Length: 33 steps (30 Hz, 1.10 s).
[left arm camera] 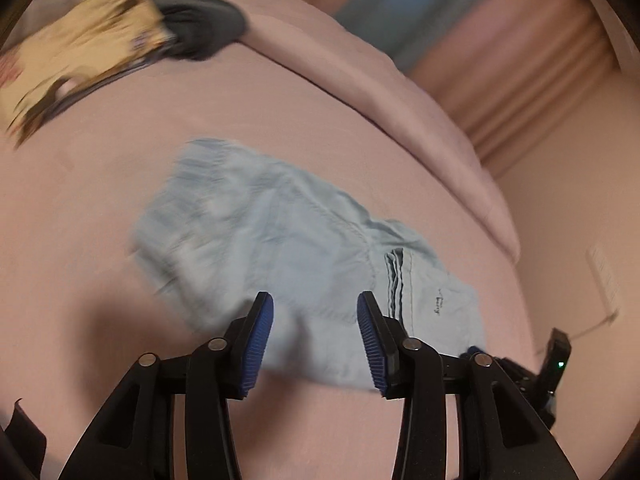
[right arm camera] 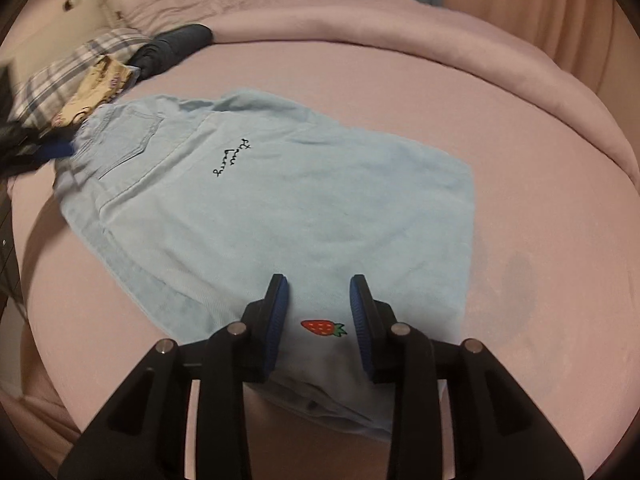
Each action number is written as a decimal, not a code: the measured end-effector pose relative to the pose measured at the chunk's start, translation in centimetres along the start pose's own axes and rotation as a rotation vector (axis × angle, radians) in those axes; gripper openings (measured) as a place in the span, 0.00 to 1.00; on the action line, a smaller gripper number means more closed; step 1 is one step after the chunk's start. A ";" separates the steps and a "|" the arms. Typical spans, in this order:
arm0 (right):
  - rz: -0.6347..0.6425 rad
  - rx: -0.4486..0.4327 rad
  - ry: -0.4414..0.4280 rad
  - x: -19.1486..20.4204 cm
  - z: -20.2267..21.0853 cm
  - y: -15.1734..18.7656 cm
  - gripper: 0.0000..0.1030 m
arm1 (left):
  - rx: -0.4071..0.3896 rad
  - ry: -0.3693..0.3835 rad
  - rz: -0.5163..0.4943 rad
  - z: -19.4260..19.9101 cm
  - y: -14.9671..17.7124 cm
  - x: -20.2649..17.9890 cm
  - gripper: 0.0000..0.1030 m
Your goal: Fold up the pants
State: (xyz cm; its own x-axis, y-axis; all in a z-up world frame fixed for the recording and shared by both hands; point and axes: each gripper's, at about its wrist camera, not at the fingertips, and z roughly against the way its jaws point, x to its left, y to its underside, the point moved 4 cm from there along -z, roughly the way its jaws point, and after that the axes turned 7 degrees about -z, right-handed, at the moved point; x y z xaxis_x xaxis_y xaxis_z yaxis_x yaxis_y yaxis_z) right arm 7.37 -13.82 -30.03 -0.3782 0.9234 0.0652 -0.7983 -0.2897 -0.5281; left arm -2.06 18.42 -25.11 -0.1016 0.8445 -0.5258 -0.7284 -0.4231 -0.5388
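Observation:
Light blue pants (right arm camera: pixel 280 208) lie flat on a pink bed sheet (right arm camera: pixel 540 200), with black script lettering and a red strawberry patch (right arm camera: pixel 322 327). My right gripper (right arm camera: pixel 319 294) is open, just above the pants' near hem, its jaws either side of the strawberry. In the left wrist view the pants (left arm camera: pixel 280 232) look blurred. My left gripper (left arm camera: pixel 315 312) is open above their near edge. The other gripper (left arm camera: pixel 548 372) shows at that view's lower right; the left gripper (right arm camera: pixel 36 152) shows at the right wrist view's left edge, by the waistband.
A dark folded garment (right arm camera: pixel 172 50), a yellow patterned cloth (right arm camera: pixel 96 88) and a plaid pillow (right arm camera: pixel 60 80) lie at the far left of the bed. A rolled pink duvet (right arm camera: pixel 440 40) runs along the far side. Pink curtains (left arm camera: pixel 520 60) hang behind.

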 end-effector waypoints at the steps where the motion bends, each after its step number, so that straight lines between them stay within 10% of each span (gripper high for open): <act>1: -0.005 0.005 -0.022 0.4 0.2 -0.3 0.34 | -0.009 -0.006 0.013 0.6 0.0 0.5 0.45; 13: 0.070 0.020 -0.293 12.5 0.4 -1.5 0.36 | -0.097 0.120 0.386 2.2 2.3 7.3 0.65; 33: 0.163 0.043 -0.311 18.0 -0.4 -2.5 0.36 | -0.072 0.054 0.354 -1.9 0.2 7.5 0.65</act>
State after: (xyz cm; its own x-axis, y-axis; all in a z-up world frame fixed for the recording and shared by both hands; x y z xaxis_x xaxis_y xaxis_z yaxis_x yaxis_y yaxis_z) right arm 2.79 3.68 -27.88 -0.6214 0.7454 0.2413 -0.7324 -0.4432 -0.5169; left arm -1.71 24.05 -30.46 -0.3014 0.6240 -0.7210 -0.6049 -0.7096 -0.3613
